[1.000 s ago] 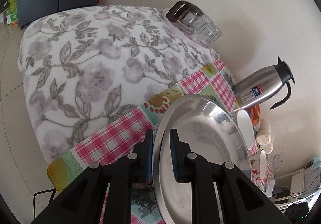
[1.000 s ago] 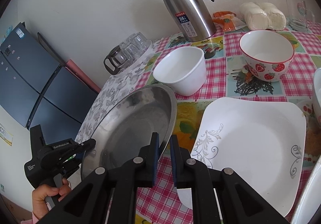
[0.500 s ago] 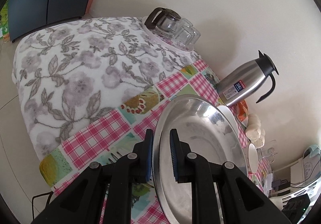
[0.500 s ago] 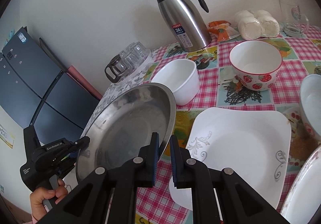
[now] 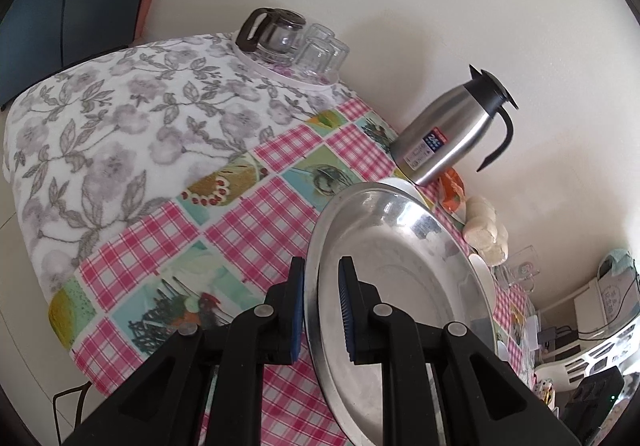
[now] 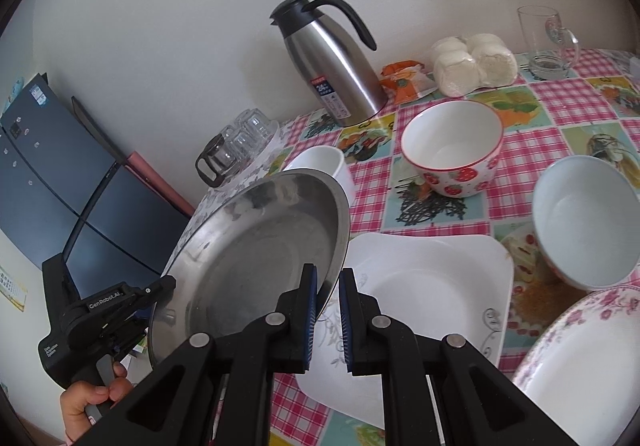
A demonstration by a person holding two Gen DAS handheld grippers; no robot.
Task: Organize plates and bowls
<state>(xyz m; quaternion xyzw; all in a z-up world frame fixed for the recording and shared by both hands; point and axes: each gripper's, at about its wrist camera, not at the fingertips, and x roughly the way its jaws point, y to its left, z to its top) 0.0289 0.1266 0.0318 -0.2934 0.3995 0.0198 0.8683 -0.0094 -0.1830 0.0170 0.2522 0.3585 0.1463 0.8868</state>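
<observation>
A round steel plate hangs tilted above the checked tablecloth, gripped at opposite sides of its rim. My left gripper is shut on the plate's near rim. My right gripper is shut on the steel plate at its right rim, and the left gripper shows at the plate's far-left rim, held by a hand. A square white plate lies just right of the steel plate. A white bowl is half hidden behind it. Further right stand a strawberry bowl, a pale bowl and a floral plate.
A steel thermos jug stands by the wall, with a glass pot and tumblers on the floral cloth to its left. Wrapped buns and a glass mug sit at the back right. A dark cabinet stands beyond the table's left end.
Both grippers have carried the steel plate a little up and rightwards along the table. The pale bowl and floral plate have come into the right wrist view. Both grips are unchanged.
</observation>
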